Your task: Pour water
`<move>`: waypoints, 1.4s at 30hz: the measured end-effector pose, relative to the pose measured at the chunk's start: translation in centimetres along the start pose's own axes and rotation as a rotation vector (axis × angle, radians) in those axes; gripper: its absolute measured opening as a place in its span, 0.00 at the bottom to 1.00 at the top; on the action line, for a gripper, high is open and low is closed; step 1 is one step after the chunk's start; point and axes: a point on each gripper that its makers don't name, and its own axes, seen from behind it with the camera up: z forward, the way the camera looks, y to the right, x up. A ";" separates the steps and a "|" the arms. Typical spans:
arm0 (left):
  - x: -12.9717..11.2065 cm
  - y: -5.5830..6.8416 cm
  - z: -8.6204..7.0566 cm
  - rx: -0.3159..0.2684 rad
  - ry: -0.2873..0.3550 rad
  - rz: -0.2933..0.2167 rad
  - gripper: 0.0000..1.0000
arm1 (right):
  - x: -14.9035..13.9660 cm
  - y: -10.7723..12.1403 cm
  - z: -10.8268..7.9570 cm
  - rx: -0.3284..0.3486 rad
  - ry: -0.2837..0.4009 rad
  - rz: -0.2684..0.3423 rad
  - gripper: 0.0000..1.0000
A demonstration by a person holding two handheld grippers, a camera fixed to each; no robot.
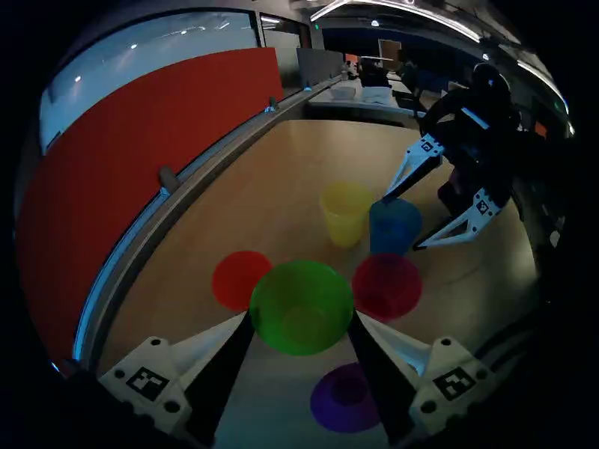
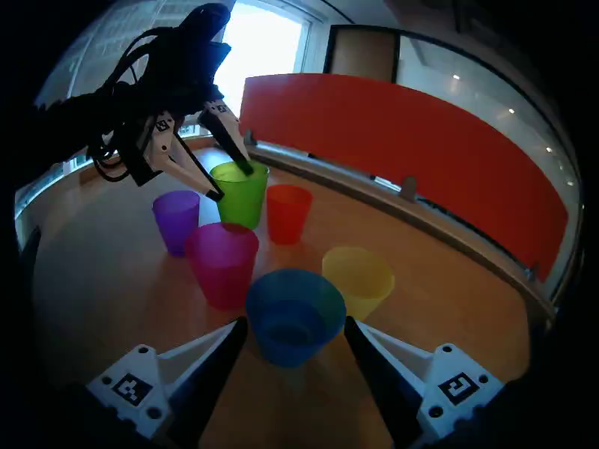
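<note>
A green cup [image 1: 301,307] stands upright between the fingers of my left gripper [image 1: 301,320], which is shut on its sides. My right gripper [image 2: 293,323] is shut on a blue cup [image 2: 296,314], also upright. In the right gripper view, the left gripper [image 2: 230,183] grips the green cup [image 2: 241,193] at its rim, farther back on the left. In the left gripper view, the right gripper [image 1: 403,223] straddles the blue cup [image 1: 394,224] at the right. I cannot tell whether either cup holds water.
Other cups crowd the wooden table [image 2: 449,329]: yellow [image 2: 359,278], magenta [image 2: 222,262], red [image 2: 288,212] and purple [image 2: 176,218]. A red partition [image 2: 419,142] with a metal rail runs along the table's far edge. Desks [image 1: 359,93] stand beyond.
</note>
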 end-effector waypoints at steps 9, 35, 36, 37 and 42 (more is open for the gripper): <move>0.3 -0.1 -1.2 0.016 0.022 -0.003 0.87 | 0.2 -0.1 0.6 0.005 0.003 0.007 1.00; 0.0 -0.2 -4.2 0.051 0.093 -0.035 0.86 | 0.8 -0.4 0.9 0.005 0.011 0.070 0.91; 0.1 -0.2 -4.4 0.054 0.101 -0.039 0.86 | 0.9 -0.4 0.9 0.004 0.015 0.074 0.91; 0.1 -0.1 -4.7 0.056 0.107 -0.041 0.86 | 1.0 -0.4 0.8 0.001 0.021 0.076 0.91; 0.3 0.1 -5.9 0.072 0.136 -0.047 0.87 | 1.7 -0.1 0.1 -0.020 0.051 0.080 0.91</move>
